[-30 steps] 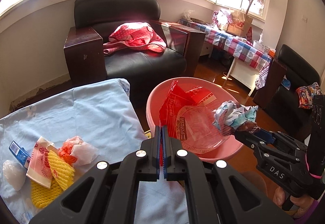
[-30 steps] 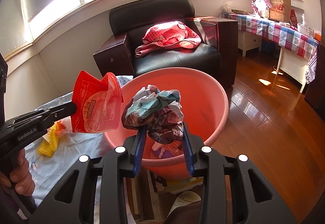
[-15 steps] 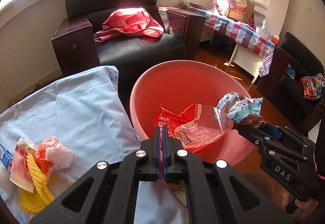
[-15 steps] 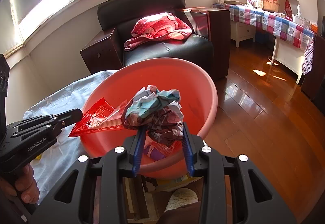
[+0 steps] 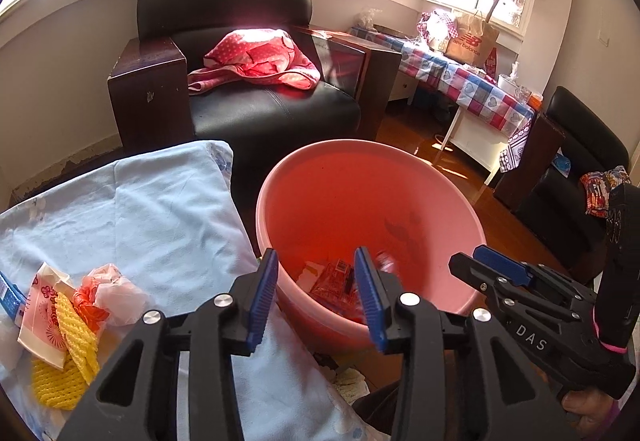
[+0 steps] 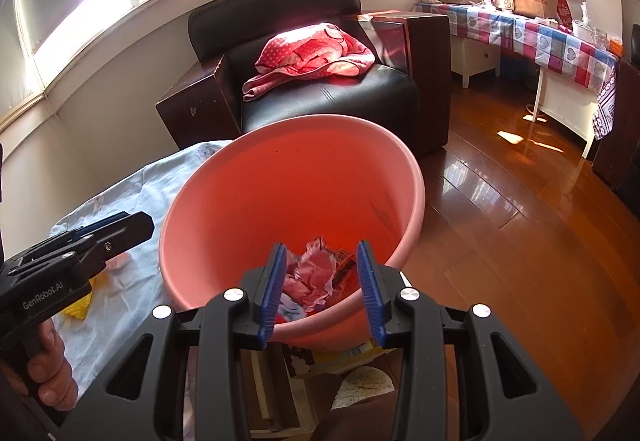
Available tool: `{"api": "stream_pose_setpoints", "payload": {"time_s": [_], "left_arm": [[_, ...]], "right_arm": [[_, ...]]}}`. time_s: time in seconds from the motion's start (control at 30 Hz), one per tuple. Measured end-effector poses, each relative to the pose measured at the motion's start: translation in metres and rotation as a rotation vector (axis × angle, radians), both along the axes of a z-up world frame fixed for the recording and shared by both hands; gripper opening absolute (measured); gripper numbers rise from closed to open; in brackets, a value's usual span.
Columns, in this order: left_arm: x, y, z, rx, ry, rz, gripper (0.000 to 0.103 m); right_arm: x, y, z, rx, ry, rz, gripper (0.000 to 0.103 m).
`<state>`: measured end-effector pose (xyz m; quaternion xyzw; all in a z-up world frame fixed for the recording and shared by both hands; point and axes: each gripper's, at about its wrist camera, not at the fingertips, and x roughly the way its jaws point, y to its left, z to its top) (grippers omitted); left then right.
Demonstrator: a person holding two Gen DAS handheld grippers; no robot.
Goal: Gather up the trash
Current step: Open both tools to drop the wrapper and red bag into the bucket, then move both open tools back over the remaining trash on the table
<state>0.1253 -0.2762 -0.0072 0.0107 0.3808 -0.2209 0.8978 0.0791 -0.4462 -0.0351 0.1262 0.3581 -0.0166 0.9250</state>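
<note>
A pink basin (image 5: pixel 460 213) (image 6: pixel 408 165) stands beside the light-blue covered table (image 5: pixel 160 209). My left gripper (image 5: pixel 316 269) is open and empty over the basin's near rim. My right gripper (image 6: pixel 320 265) is open and empty over the basin too; it also shows in the left wrist view (image 5: pixel 492 265). A red wrapper (image 5: pixel 336 281) and a crumpled paper wad (image 6: pixel 312 277) lie at the basin's bottom. On the table at the left lie yellow foam netting (image 5: pixel 68 337), a pink printed wrapper (image 5: pixel 40 301), a thin plastic bag (image 5: pixel 116 289) and a blue packet (image 5: pixel 8 297).
A black armchair (image 5: pixel 256 109) with a red dotted cloth (image 5: pixel 256 57) stands behind the basin. A checkered-cloth table (image 5: pixel 468 85) with a paper bag is at the back right. Wooden floor (image 6: pixel 520 209) lies to the right. Papers and clutter lie under the basin (image 6: pixel 360 381).
Both grippers have opened. The red wrapper has dropped from the left gripper and the crumpled wad from the right gripper into the basin.
</note>
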Motion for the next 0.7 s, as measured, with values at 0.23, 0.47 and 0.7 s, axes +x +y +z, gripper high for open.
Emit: {"api": "stream_pose_setpoints", "payload": {"time_s": [0.23, 0.47, 0.7], "left_arm": [[-0.017, 0.014, 0.013, -0.039, -0.018, -0.004, 0.041], [-0.036, 0.040, 0.025, -0.082, -0.037, 0.013, 0.044], [-0.059, 0.071, 0.032, -0.101, -0.066, 0.026, 0.045]], "right_arm": [[-0.013, 0.014, 0.014, -0.022, -0.027, 0.008, 0.037], [-0.026, 0.035, 0.027, -0.043, -0.050, 0.035, 0.037], [-0.037, 0.064, 0.037, -0.037, -0.062, 0.098, 0.037]]}}
